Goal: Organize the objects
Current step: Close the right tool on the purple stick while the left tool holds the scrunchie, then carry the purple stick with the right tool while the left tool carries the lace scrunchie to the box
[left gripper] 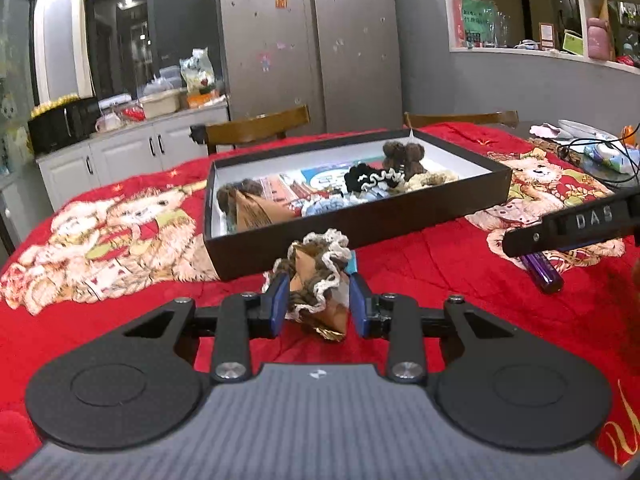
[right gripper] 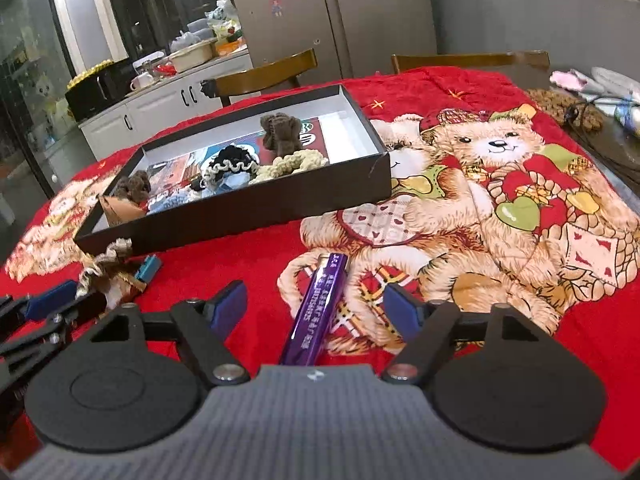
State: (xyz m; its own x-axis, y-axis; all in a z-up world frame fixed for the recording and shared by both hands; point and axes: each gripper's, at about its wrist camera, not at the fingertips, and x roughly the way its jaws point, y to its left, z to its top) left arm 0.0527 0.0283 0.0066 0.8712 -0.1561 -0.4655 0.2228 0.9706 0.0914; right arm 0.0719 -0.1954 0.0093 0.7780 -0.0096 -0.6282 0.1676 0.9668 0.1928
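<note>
A brown scrunchie with a cream frilled edge (left gripper: 316, 276), on its tan card, lay on the red teddy-bear cloth (left gripper: 420, 264) just in front of the black box (left gripper: 360, 224). The left hand-held gripper (left gripper: 320, 304) stood around it, blue pads on either side; the left pad seemed to touch the yarn, though I could not tell whether the pads were truly pressing. To its right a purple tube (right gripper: 316, 304) lay lengthwise on the cloth between the fingers of the right hand-held gripper (right gripper: 320, 304) — those were spread wide, clear of the tube on both sides. Inside the box sat more scrunchies — brown (right gripper: 280, 130), black with white trim (right gripper: 230, 162), cream (right gripper: 286, 166) and pale blue (right gripper: 168, 202). Two wooden chairs (right gripper: 266, 74) stood behind the counter.
</note>
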